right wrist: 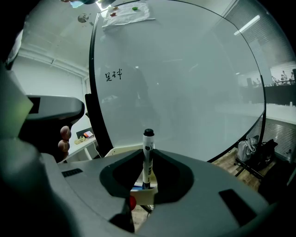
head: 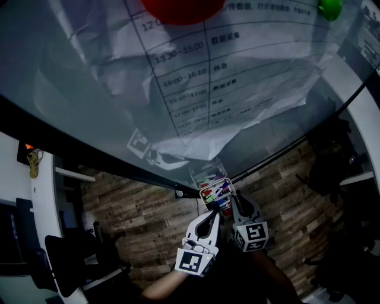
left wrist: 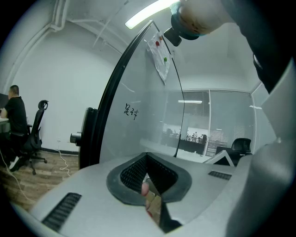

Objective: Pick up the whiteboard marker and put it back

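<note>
A whiteboard marker (right wrist: 148, 139), white with a black cap, stands upright between the jaws of my right gripper (right wrist: 148, 156), which is shut on its barrel. Under it sits an open marker box (right wrist: 144, 193) with coloured markers. In the head view that clear box (head: 211, 178) hangs at the lower edge of the whiteboard (head: 89, 89), with my right gripper (head: 236, 200) just below it at its right. My left gripper (head: 212, 216) is beside it to the left, its jaws drawn to a point. In the left gripper view the left gripper (left wrist: 147, 158) is shut with nothing in it.
A printed schedule sheet (head: 196, 77) is pinned to the board by a red magnet (head: 181, 9), with a green magnet (head: 330, 7) nearby. There is handwriting (right wrist: 113, 75) on the board. A seated person (left wrist: 14, 115) and an office chair (left wrist: 37, 134) are far left. The floor is wood plank (head: 142, 214).
</note>
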Tool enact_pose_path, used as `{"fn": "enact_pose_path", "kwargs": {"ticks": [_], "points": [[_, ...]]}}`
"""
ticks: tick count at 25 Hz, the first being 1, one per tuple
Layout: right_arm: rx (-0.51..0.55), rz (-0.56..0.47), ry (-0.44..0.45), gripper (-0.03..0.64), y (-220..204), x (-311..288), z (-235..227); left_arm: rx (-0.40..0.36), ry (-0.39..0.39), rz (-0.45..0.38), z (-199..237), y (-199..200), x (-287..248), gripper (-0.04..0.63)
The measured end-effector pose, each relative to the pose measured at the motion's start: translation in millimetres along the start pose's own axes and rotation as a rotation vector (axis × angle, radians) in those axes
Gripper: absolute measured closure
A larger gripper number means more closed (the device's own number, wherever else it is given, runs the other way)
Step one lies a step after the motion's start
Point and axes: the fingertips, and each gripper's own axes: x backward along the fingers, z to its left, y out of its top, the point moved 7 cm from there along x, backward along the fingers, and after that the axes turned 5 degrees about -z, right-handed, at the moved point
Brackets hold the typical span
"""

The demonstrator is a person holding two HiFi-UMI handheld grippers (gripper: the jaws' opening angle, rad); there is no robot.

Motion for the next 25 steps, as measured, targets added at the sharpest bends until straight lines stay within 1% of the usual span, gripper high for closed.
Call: {"fn": "enact_pose_path", "kwargs": {"ticks": [8,19,25], "points": [[0.011,-0.027,0.009,0.545,3.7,7.0,4.4,-0.004,0.000,-0.008,-2.0,-0.3,6.4,0.588],[0.024,-0.039,0.011,0.545,5.3,15.0,8.3,0.006,0.004,-0.014,-3.1,-1.6,14.3,0.588],[0.035,-0.057,0.015,0.545,8.1,19.5,10.6,-0.025,0.012,-0.022,-2.1,6.9,15.1,0.588]]}}
